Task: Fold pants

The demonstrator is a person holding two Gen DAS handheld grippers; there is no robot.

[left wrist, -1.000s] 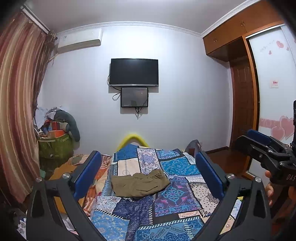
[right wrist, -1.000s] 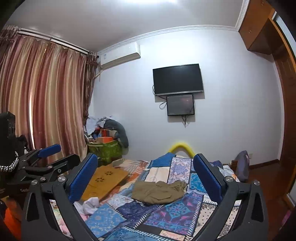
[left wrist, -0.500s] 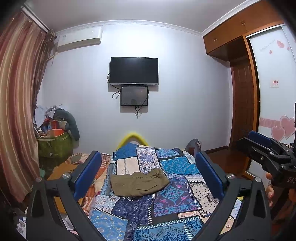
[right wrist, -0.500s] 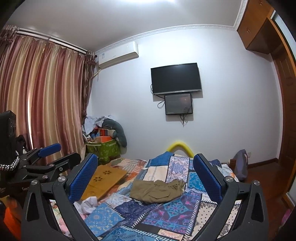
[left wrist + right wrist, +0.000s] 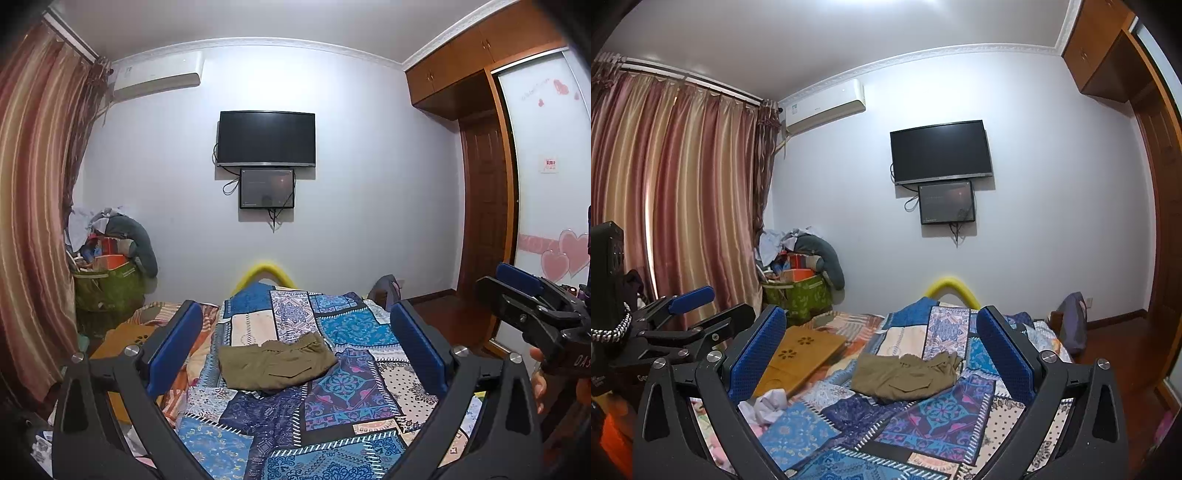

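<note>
**Both claws wide, pants lying on the quilt**

The olive pants (image 5: 275, 363) lie in a folded, rumpled bundle on the patchwork quilt (image 5: 343, 391), near the middle of the bed, and nothing touches them. The left gripper (image 5: 295, 354) hangs above the near end of the bed with its blue pads spread far apart, empty, the pants framed between them. The right gripper (image 5: 881, 352) is spread just as wide and grips nothing. In its view the pants (image 5: 907, 374) sit beside a wooden lap tray (image 5: 801, 354), with a crumpled white cloth (image 5: 768, 404) nearer the camera. A dark wall TV (image 5: 266, 138) hangs on the far wall.
</note>
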